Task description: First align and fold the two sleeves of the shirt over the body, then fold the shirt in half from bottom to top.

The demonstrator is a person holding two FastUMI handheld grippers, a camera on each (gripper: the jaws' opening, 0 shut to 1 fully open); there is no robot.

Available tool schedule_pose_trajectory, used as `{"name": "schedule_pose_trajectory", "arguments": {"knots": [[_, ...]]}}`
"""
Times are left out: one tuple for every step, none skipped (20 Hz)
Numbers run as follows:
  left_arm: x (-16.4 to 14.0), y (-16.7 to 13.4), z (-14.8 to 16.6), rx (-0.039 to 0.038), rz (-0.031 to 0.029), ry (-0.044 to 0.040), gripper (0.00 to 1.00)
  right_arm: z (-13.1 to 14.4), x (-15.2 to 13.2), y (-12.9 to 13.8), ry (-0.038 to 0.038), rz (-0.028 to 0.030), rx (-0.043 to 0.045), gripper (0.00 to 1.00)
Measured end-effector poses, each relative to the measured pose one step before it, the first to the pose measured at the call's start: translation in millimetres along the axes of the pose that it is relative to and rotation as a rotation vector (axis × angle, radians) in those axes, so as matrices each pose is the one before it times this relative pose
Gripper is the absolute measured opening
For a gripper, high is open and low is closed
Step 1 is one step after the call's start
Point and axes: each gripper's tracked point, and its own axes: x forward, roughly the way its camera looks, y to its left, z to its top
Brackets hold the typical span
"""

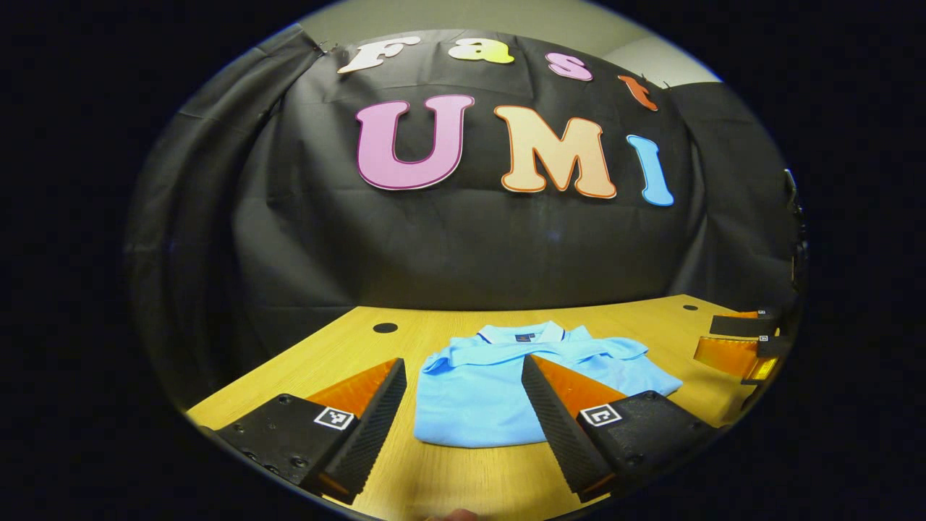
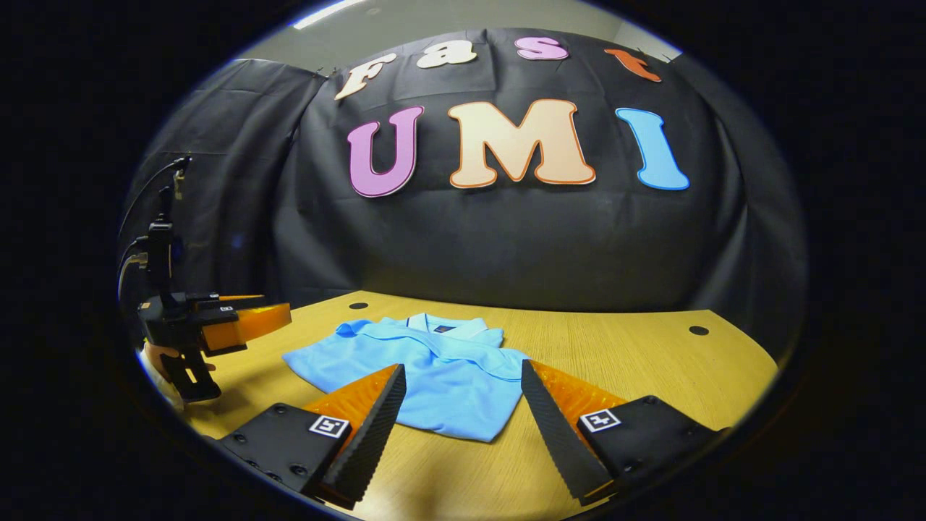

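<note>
Where the two views begin, nearest the lens: left gripper (image 1: 463,405) and right gripper (image 2: 463,412), jaws of each spread wide apart, holding nothing, above the pale wooden table (image 1: 463,477). Beyond them — light blue polo shirt (image 1: 506,383), folded compact, lying flat on the table, collar toward the black cloth wall (image 1: 470,246).

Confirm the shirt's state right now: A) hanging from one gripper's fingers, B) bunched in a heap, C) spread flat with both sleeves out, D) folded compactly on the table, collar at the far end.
D: the shirt lies folded on the table with both grippers open and apart from it.
</note>
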Motion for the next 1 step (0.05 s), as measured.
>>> {"name": "schedule_pose_trajectory", "arguments": {"knots": [[-1.48, -1.21, -1.16, -0.00174, -0.00442, 0.00446, 0.97, -1.23, -1.53, 0.83, 0.00450, 0.00234, 0.01023, 0.99]]}}
